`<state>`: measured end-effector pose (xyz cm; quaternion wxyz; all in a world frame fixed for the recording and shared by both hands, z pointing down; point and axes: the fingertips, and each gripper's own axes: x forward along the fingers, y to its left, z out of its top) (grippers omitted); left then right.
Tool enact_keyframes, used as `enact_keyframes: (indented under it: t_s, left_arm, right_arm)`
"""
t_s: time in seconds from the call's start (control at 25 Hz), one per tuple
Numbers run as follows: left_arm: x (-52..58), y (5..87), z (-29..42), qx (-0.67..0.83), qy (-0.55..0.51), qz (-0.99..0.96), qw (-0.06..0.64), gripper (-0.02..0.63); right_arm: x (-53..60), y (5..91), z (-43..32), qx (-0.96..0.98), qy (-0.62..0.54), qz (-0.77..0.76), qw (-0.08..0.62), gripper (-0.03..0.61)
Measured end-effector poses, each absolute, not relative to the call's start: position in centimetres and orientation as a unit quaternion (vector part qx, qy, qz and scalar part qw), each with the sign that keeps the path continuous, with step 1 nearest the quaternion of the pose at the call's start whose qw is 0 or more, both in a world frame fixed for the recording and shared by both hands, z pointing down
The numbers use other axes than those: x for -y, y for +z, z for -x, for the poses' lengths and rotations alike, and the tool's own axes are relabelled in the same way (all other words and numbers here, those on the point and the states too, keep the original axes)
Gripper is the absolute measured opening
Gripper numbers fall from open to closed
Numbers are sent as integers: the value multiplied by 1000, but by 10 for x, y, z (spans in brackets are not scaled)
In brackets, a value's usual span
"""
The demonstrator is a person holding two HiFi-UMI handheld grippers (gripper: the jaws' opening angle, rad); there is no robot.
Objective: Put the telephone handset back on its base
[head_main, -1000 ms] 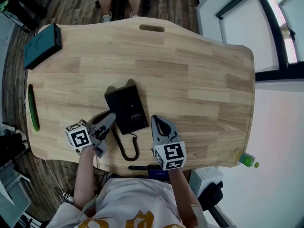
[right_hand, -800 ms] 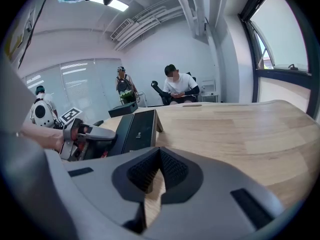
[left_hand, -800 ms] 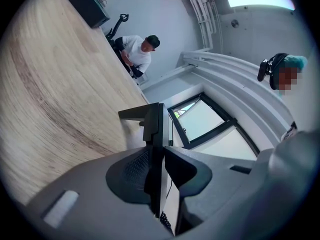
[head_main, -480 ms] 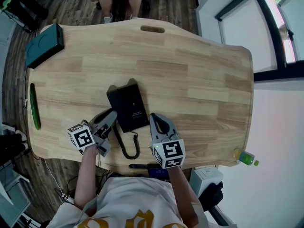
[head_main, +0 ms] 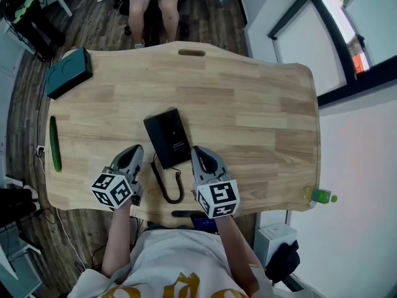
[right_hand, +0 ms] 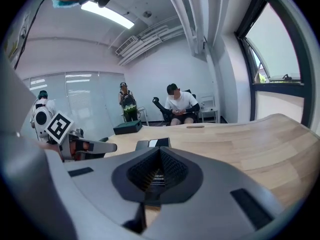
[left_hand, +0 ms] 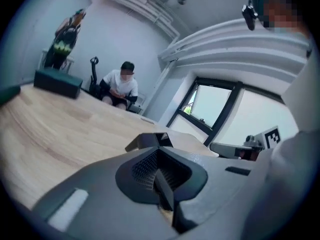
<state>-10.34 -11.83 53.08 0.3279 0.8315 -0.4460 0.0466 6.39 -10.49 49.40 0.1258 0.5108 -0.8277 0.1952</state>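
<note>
- head view: black telephone lies flat on surface, just ahead of both grippers; handset cannot be told apart on it; coiled cord shows only here.
- left gripper: jaws just closed, nothing between.
- right gripper: jaws together, nothing between.

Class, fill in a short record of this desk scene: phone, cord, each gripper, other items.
phone: black, flat on table, just ahead of both grippers
cord: coiled, loops from phone toward near edge
left gripper: jaws just closed; shut, nothing between
right gripper: shut, empty
other: teal box at far left corner; green bottle by near right corner
</note>
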Motion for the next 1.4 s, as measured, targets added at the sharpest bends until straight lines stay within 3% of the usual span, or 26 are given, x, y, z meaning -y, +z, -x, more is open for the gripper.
enact_keyframes:
  t_s: [0.12,0.24,0.44,0.8,1.4]
  left_arm:
    - [114,495,109,478,56,-843,238,3]
    - [104,468,113,488,40,-848,200,3]
    - [83,442,102,453,-2,-867,209,3]
    - [65,418,110,493,-3,-857,150,3]
    - [59,433,120,515,19,-840,170,3]
  right_arm:
    - [95,477,-59,830,175,-515,121,3]
    - [82,460,-56,829,152,-526,114,3]
    - [62,434,-56,828,124,-538,99,3]
    - [43,419,-62,825,103,-548,92,3]
    - [36,417,-70,823,101,-553,78,3]
